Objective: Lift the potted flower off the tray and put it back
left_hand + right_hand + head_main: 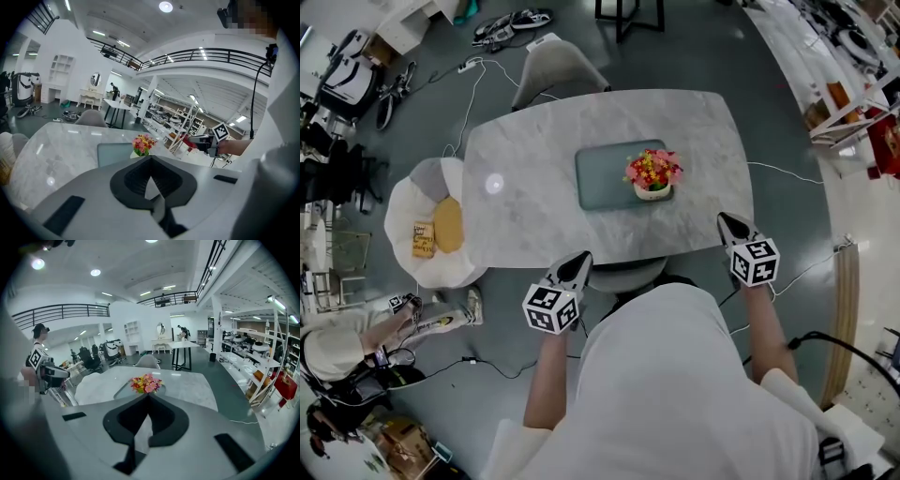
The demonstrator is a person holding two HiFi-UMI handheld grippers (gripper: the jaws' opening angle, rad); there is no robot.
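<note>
Flower pot (652,175) sat on tray (602,178) on tabletop (525,211). Left claw (582,258) and right claw (724,219) were both closed and empty, near the tabletop's front edge.

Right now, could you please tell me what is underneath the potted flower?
The potted flower stands on the grey tray, toward its right end, on the marble table. The patch directly beneath the pot is covered.
</note>
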